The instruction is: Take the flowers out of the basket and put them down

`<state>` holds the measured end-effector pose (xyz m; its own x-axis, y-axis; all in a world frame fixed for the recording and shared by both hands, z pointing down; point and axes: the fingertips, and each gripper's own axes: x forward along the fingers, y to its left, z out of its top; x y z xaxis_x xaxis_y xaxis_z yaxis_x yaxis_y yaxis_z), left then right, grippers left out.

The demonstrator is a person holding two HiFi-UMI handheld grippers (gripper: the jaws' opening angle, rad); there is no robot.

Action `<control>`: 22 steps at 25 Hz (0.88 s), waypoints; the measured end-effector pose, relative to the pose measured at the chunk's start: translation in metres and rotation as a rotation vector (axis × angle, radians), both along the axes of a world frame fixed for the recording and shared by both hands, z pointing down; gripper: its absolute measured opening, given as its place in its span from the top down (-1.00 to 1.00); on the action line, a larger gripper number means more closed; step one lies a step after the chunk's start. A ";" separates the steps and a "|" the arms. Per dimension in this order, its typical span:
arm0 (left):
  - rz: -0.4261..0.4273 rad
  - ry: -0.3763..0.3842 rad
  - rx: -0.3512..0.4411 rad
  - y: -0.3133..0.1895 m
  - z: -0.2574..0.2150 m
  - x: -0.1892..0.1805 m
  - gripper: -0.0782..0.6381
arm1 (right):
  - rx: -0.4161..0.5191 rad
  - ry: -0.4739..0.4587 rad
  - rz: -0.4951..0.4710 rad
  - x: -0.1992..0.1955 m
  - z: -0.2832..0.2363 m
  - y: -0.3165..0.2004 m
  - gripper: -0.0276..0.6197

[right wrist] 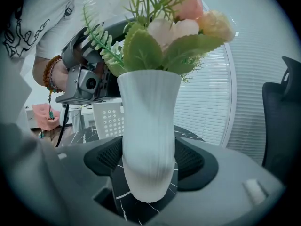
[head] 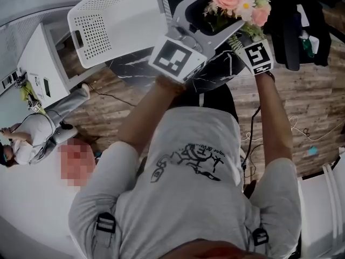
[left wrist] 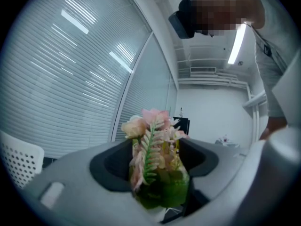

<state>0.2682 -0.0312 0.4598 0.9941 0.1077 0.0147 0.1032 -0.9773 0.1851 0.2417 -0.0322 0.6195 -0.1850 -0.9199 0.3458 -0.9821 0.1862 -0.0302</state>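
Note:
A bunch of pink and cream flowers (head: 237, 3) with green leaves stands in a ribbed white vase (right wrist: 149, 135). My right gripper (right wrist: 150, 175) is shut on the vase's lower body, just above the black marble table (right wrist: 141, 208). My left gripper (left wrist: 157, 173) reaches in from the left at flower height, and its jaws close on the leafy stems of the flowers (left wrist: 153, 149). In the head view the left gripper (head: 218, 30) and the right gripper (head: 245, 39) meet under the bouquet. The white perforated basket (head: 116, 23) lies tipped on the table to the left.
A black office chair (head: 302, 26) stands at the right of the round table (head: 215, 74). A person sits on the wooden floor at the left (head: 32, 136), beside a white cabinet (head: 38, 63). Cables (head: 302, 128) trail over the floor.

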 end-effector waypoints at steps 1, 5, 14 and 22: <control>0.001 0.000 0.001 0.001 0.001 0.000 -0.07 | 0.000 -0.002 -0.002 0.000 0.001 0.000 -0.18; -0.008 -0.005 0.002 0.002 0.006 -0.003 -0.06 | 0.002 -0.010 -0.005 -0.003 0.006 0.004 -0.18; -0.017 -0.025 -0.002 0.003 0.019 -0.007 -0.06 | 0.007 -0.023 0.021 -0.002 0.017 0.008 -0.18; -0.016 -0.023 0.012 0.010 0.020 -0.008 -0.06 | 0.027 -0.014 0.022 -0.003 0.017 0.012 -0.19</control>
<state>0.2599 -0.0214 0.4801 0.9950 0.0919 0.0386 0.0838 -0.9808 0.1759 0.2391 -0.0199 0.6369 -0.1693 -0.9327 0.3183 -0.9854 0.1657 -0.0388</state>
